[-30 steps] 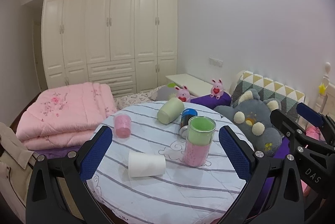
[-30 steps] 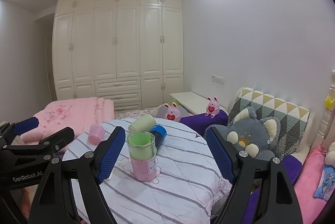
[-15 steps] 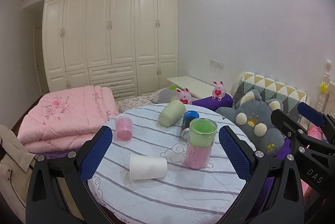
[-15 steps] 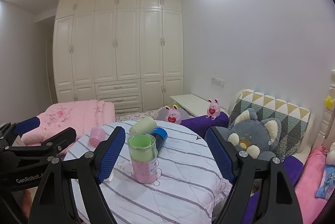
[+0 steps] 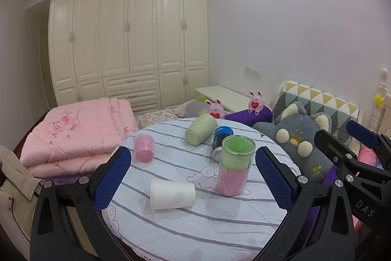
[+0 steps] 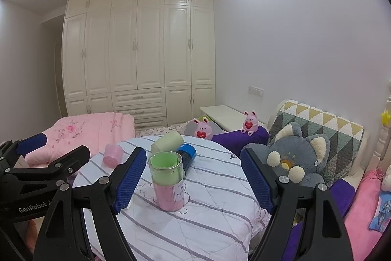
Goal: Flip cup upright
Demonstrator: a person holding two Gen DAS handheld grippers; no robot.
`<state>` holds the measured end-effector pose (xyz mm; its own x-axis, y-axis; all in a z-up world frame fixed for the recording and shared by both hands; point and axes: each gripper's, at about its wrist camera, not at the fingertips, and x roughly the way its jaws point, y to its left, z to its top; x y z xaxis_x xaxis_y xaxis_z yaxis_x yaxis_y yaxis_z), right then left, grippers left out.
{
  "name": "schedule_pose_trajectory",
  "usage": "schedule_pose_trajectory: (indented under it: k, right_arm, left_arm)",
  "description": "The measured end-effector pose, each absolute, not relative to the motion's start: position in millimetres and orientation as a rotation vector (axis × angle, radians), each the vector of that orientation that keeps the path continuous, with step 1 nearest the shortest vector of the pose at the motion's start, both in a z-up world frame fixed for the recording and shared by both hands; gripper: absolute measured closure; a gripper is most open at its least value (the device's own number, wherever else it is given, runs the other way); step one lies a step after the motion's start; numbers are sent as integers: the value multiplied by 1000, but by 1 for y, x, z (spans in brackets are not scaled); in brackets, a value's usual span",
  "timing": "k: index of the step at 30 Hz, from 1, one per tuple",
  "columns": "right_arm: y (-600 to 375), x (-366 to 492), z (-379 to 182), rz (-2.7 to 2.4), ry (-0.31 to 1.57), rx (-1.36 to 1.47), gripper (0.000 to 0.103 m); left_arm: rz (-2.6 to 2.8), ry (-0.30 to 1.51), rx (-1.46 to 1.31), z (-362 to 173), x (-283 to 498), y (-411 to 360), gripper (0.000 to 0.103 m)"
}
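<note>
A round table point(image 5: 195, 224) with a striped white cloth holds several cups. A white cup point(image 5: 172, 194) lies on its side near the front. A pale green cup point(image 5: 200, 132) lies on its side at the back, beside a blue can point(image 5: 221, 140) also lying down. A small pink cup point(image 5: 144, 150) stands upside down at the left. A tall clear cup point(image 5: 235, 168) with green and pink inside stands upright; it also shows in the right wrist view point(image 6: 168, 184). My left gripper point(image 5: 193, 178) is open above the table's front. My right gripper point(image 6: 190, 181) is open, with the tall cup near its left finger.
A folded pink quilt point(image 5: 78, 131) lies left of the table. A grey plush cat point(image 5: 298, 141) and a patterned cushion point(image 5: 317, 102) sit to the right. Two pink plush rabbits point(image 5: 216, 109) are behind the table. A wardrobe point(image 5: 129, 41) fills the back wall.
Both grippers have risen slightly and tilted up; the table and cups sit a little lower in both views. Nothing on the table has moved.
</note>
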<state>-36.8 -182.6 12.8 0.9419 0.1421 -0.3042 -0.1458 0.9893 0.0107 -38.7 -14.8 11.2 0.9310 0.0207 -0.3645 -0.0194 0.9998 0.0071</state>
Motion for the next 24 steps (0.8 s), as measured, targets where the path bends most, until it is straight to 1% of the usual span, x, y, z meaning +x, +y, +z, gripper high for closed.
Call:
schedule_pose_trajectory:
  k: [18, 24]
  right_arm:
    - [-189, -16, 1, 127, 357, 3, 22]
    - [-192, -1, -8, 105, 404, 10, 22]
  left_arm:
    - [25, 401, 30, -1, -21, -19, 0]
    - [16, 423, 25, -4, -9, -19, 0]
